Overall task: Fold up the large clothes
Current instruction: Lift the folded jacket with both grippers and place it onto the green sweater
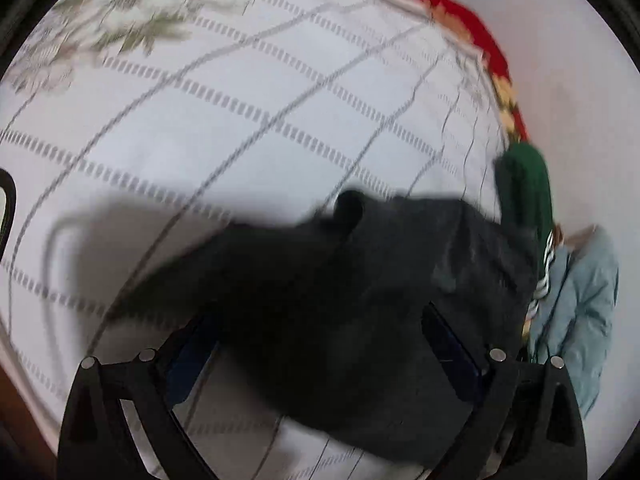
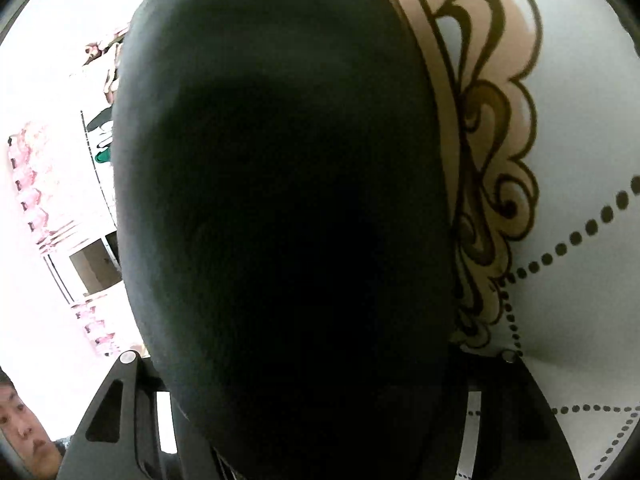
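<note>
L wrist view, blurred: left gripper (image 1: 320, 320) points down over a bed covered by a white quilt (image 1: 240, 120) w/ grey dashed grid lines and a faded floral patch at top left. A dark garment (image 1: 340, 280), black to charcoal, is bunched across the gap between both fingers and hides the tips. Fabric sits between the fingers, but whether the pads clamp it cannot be told from this view. Part of the garment spreads out over the quilt ahead of the gripper and casts a shadow to the left.

At the bed's far edge: red blanket (image 1: 460, 16) w/ flower border. Right side: green garment (image 1: 528, 188) w/ white stripes, just beside the dark one; a light blue garment (image 1: 584, 292) lies further right, next to the green.

R wrist view: right gripper (image 2: 316, 400) fingers stand apart; the dark garment (image 2: 280, 200) fills most of the frame, draped over and between them, tips hidden. Grip state: cannot tell, pads not visible. Behind it, white quilt (image 2: 580, 140) w/ tan scroll pattern and dotted lines. A person's face shows at the lower left corner.
</note>
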